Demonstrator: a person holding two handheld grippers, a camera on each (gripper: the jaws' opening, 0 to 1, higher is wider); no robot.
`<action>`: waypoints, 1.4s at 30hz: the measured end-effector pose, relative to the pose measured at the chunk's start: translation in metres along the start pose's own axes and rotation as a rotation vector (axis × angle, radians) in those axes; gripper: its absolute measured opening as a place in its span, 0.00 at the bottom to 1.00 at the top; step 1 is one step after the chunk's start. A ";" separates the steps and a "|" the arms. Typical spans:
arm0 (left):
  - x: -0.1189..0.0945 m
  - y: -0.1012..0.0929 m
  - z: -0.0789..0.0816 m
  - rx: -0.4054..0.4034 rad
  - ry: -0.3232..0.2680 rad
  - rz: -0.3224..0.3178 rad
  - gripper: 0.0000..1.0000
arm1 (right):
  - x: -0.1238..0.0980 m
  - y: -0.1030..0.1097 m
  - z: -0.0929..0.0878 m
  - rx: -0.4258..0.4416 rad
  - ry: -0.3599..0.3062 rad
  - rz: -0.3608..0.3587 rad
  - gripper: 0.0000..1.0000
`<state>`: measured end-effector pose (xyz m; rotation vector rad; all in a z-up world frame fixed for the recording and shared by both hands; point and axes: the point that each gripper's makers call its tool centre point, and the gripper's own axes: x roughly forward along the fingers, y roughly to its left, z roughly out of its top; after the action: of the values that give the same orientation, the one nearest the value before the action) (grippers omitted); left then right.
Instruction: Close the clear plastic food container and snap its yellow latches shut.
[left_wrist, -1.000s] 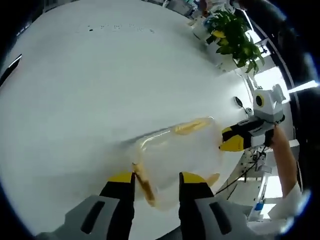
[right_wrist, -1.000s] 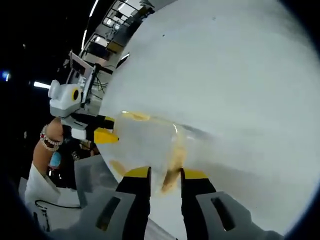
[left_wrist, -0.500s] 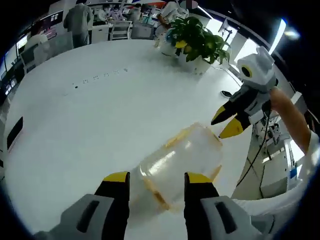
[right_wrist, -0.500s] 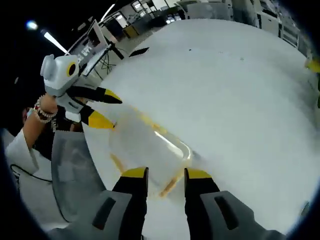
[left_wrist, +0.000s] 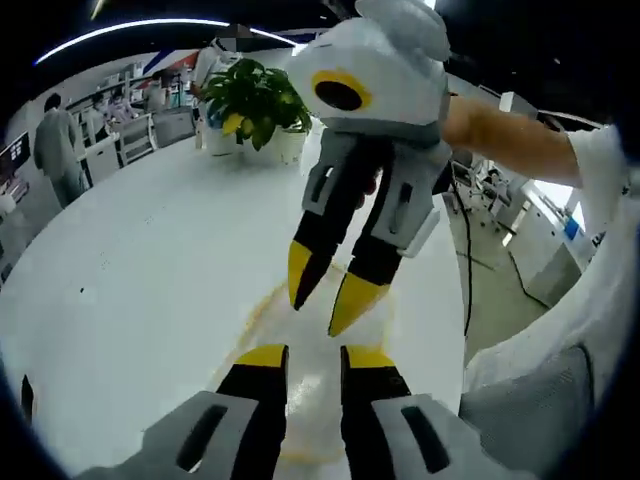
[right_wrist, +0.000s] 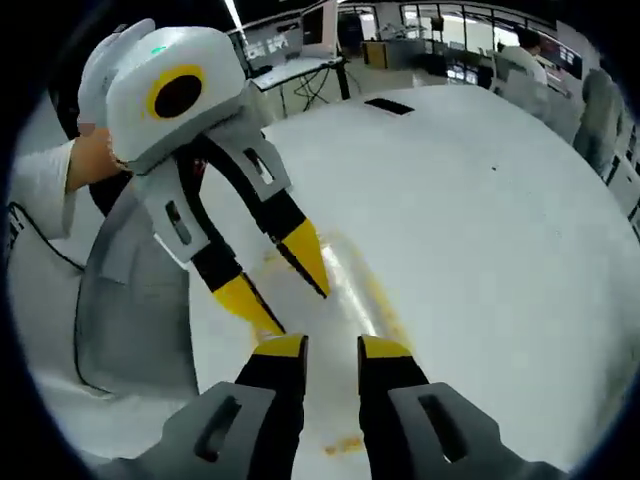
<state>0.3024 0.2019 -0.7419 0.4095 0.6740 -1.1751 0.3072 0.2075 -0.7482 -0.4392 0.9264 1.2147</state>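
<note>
White counter (left_wrist: 120, 300) under both my tongs. Left tongs (left_wrist: 305, 358) slightly parted, empty; right tongs (right_wrist: 332, 347) the same. Clear container (left_wrist: 300, 385) lies just past the tips at 12 o'clock, yellow latch (right_wrist: 345, 444) nearer me. Both tongs point tip to tip over it, equally near. Plant (left_wrist: 250, 95) far back.

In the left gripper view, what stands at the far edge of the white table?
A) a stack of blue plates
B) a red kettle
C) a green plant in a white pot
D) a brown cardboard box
C: a green plant with a few yellow fruits stands in a white pot at the far edge of the white table.
</note>
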 end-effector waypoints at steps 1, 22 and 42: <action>0.003 0.000 -0.003 0.028 0.019 0.002 0.13 | 0.001 -0.001 0.002 -0.019 -0.005 -0.003 0.17; 0.012 -0.019 -0.019 0.165 0.065 -0.048 0.39 | 0.018 -0.022 0.005 -0.145 0.070 0.083 0.36; 0.014 -0.031 -0.026 0.369 0.089 -0.033 0.37 | 0.021 -0.029 -0.002 -0.144 0.185 0.171 0.36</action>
<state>0.2700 0.1979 -0.7690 0.7673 0.5409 -1.3221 0.3343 0.2091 -0.7710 -0.6052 1.0549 1.4198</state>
